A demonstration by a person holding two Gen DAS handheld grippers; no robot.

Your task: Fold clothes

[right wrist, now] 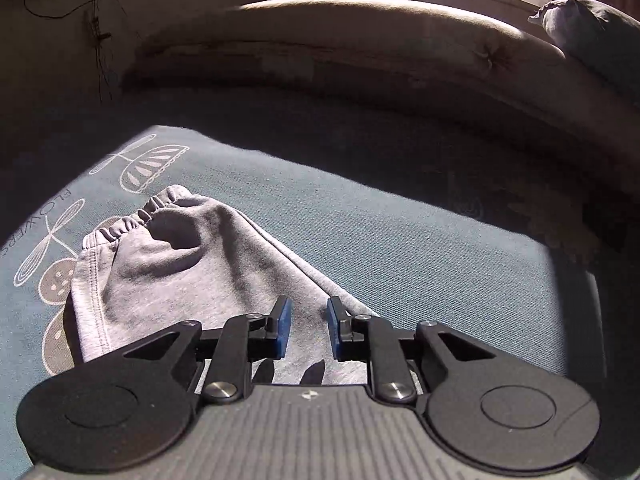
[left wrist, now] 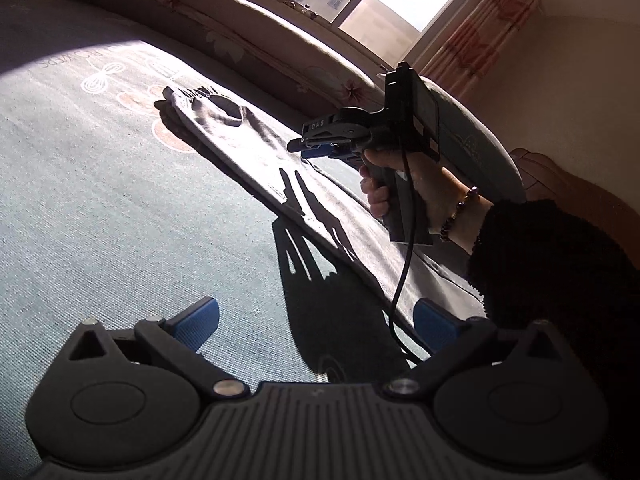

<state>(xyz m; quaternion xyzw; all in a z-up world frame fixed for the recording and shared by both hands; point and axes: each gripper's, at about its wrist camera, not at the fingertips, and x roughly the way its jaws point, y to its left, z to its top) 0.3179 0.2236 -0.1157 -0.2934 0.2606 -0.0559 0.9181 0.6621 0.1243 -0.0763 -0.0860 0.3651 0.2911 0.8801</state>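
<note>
Your grey cotton sweatpants with elastic waistband [right wrist: 168, 276] lie flat on the teal printed bedspread [right wrist: 400, 240]; right gripper [right wrist: 307, 326] hovers narrowly parted, pinching nothing, left gripper [left wrist: 316, 330] spread wide, empty.

The grey pants [right wrist: 192, 264], at left centre of the right wrist view, are soft matt knit cloth with a gathered elastic waistband and stitched seams. The teal bedspread [right wrist: 420, 248] beneath is coarse woven fabric, matt, with white printed line drawings at the left edge. Each gripper's fingers [right wrist: 285, 326] carry ribbed blue pads that look rubbery on matt black plastic arms with shiny metal pivot pins. The brown sofa back [right wrist: 360, 40] across the top looks like soft upholstery.
</note>
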